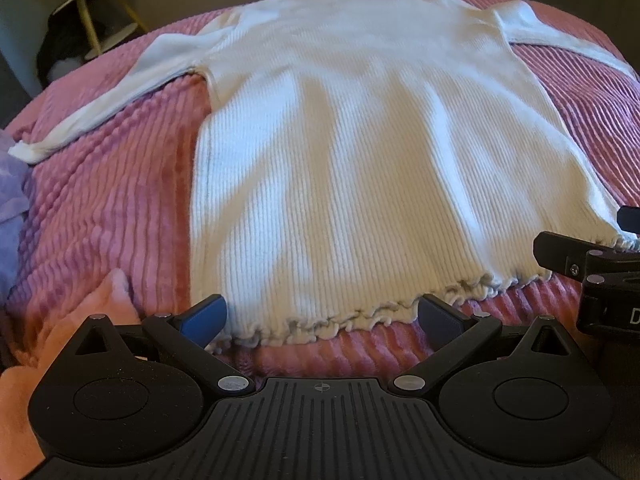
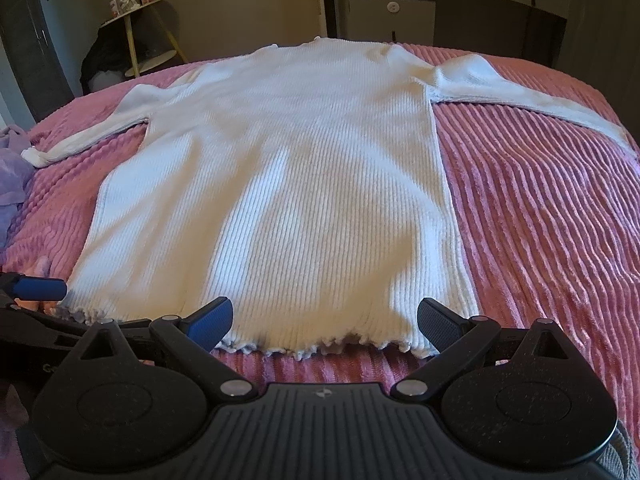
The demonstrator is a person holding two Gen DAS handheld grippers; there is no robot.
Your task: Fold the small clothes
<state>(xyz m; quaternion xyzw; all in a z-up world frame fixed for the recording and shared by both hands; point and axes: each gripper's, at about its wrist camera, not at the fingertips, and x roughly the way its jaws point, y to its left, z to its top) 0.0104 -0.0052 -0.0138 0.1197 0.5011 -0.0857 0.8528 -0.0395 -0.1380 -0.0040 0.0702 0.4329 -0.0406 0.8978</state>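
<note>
A white ribbed long-sleeved top (image 1: 352,152) lies flat on a pink corduroy bedspread (image 1: 112,216), both sleeves spread out, frilled hem nearest me. It also shows in the right wrist view (image 2: 288,184). My left gripper (image 1: 322,314) is open, its blue-padded fingers straddling the hem's left part just above the fabric. My right gripper (image 2: 325,318) is open, straddling the hem's right part. Each gripper shows at the edge of the other's view. Nothing is held.
A purple garment (image 1: 12,208) lies at the bed's left edge and an orange-pink cloth (image 1: 24,380) at the near left. Beyond the bed stand a small round side table (image 2: 136,32) and a grey cabinet (image 2: 392,16).
</note>
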